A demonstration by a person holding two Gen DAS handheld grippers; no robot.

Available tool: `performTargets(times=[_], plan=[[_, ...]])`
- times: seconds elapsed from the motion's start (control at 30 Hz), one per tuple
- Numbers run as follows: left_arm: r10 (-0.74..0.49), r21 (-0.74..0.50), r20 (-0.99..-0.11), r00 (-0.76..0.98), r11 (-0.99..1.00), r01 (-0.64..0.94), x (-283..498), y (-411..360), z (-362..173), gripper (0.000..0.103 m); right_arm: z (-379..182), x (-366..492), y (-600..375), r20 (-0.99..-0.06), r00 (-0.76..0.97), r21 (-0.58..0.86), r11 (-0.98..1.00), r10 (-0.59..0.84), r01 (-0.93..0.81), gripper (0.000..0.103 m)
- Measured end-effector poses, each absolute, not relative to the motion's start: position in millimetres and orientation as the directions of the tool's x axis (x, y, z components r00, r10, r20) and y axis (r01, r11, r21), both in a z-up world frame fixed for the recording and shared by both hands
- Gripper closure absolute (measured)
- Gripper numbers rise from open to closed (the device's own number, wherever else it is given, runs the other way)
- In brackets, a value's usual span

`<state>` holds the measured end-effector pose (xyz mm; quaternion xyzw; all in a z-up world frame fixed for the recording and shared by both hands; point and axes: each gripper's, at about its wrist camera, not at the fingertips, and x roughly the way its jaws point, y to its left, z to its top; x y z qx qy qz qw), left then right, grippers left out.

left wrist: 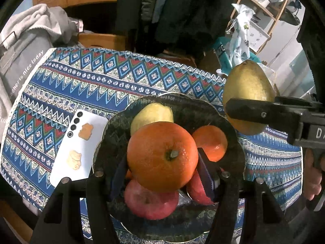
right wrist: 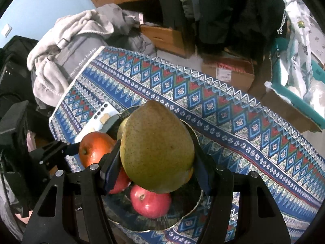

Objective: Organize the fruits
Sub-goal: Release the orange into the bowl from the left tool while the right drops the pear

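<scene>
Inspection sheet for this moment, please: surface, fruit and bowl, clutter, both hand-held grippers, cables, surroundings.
Surface: table under a patterned blue cloth.
Job's things: dark glass bowl holding a yellow pear, a small orange and two red apples.
Clutter: white phone lying beside the bowl, back up.
Grippers: left hand-held gripper shut on a large orange above the bowl; right hand-held gripper shut on a green pear above the bowl.
Cables: nothing seen.
Surroundings: heaped grey clothes, cardboard box, hanging dark garments, wooden shelf.
</scene>
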<state>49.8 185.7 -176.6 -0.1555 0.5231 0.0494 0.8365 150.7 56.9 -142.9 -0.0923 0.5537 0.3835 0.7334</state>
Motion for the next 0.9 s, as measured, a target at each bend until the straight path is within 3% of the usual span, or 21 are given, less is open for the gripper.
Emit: performTargets(times=[0.23,0.5,0.7,0.9], plan=[[-0.11,-0.227,-0.915,0.389,0.936,-0.271,54,191,-196,0.037,-157,149,72,-0.895,0.08,0.276,0.684,0.44,-0.675,0.039],[-0.092,-0.223,-0.899,0.428,0.937,-0.267,47,195,-179,0.035,-175,149,84,-0.901,0.038,0.307,0.695,0.433,-0.65,0.039],[-0.078,-0.216,-0.898,0.432,0.935,-0.28,42,199,-175,0.028,-183,147,90,-0.907,0.013,0.32,0.708,0.421,-0.63,0.039],[-0.055,-0.191,-0.9,0.432,0.941,-0.278,40,198,-172,0.028,-191,151,87,-0.921,0.001,0.313,0.743,0.389,-0.592,0.034]])
